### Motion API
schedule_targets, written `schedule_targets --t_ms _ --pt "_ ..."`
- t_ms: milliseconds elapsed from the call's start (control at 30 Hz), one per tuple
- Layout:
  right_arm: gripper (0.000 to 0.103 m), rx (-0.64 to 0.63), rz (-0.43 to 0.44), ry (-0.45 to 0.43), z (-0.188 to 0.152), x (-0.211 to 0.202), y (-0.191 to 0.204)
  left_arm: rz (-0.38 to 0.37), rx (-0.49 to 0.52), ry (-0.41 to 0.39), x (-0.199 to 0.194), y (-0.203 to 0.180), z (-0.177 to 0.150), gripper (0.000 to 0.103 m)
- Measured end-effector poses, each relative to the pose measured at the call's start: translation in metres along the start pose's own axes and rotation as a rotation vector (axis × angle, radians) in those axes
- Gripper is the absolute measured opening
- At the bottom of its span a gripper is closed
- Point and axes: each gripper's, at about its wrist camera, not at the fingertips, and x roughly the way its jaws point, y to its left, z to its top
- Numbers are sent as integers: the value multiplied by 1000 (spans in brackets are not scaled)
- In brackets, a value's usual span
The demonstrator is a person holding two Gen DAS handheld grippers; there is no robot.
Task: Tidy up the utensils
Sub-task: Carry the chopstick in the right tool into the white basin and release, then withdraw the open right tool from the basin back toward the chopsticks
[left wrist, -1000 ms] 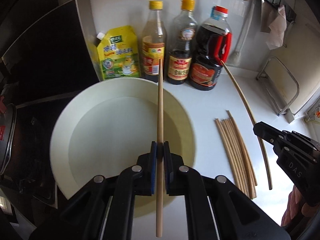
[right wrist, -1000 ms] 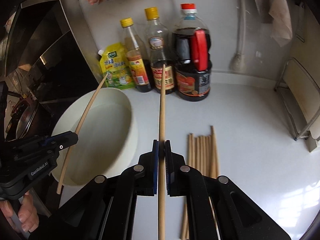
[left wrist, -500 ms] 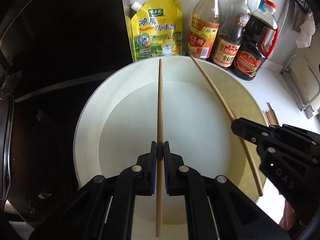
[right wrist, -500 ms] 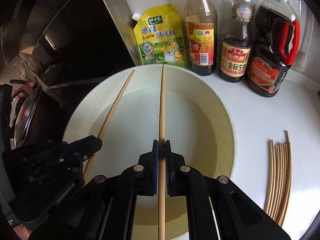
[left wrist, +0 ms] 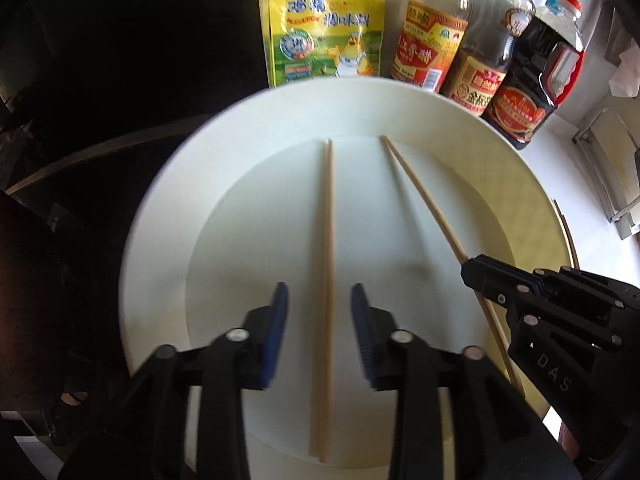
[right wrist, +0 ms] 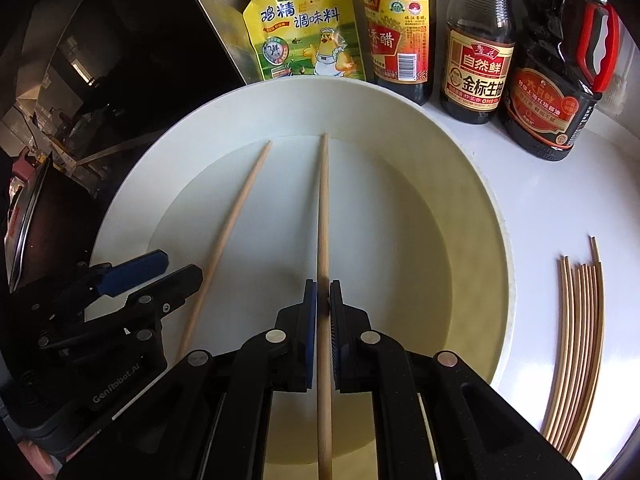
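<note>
A large white bowl sits on the counter. My left gripper is open above it, and a wooden chopstick lies in the bowl between its spread fingers. The same chopstick shows at the left in the right wrist view. My right gripper is shut on a second chopstick, held low over the bowl. In the left wrist view that gripper and its chopstick show at the right. A bundle of several more chopsticks lies on the counter right of the bowl.
A yellow seasoning pouch and three sauce bottles stand behind the bowl against the wall. A dark stove area lies left. A metal rack stands at the far right.
Both grippers moved forward and down over the bowl. My left gripper opened and let its chopstick drop into the bowl. The right gripper still holds its chopstick.
</note>
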Motion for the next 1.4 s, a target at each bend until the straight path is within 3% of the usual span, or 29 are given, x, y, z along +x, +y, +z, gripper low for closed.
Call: schedule_targets --t_ms 33,833,933,1400 --pt "10 -1 -4 -6 -2 -3 0 2 -1 -11 -2 1 0 46" --pt "10 -28 -28 -92 -24 -51 4 27 -53 -77 -36 10 -21 47" --pt "15 -21 -31 -116 -29 -61 1 35 -47 -91 -42 7 -24 50" --pt "16 37 -40 -188 -55 -99 -24 27 2 -125 -65 -26 -38 57"
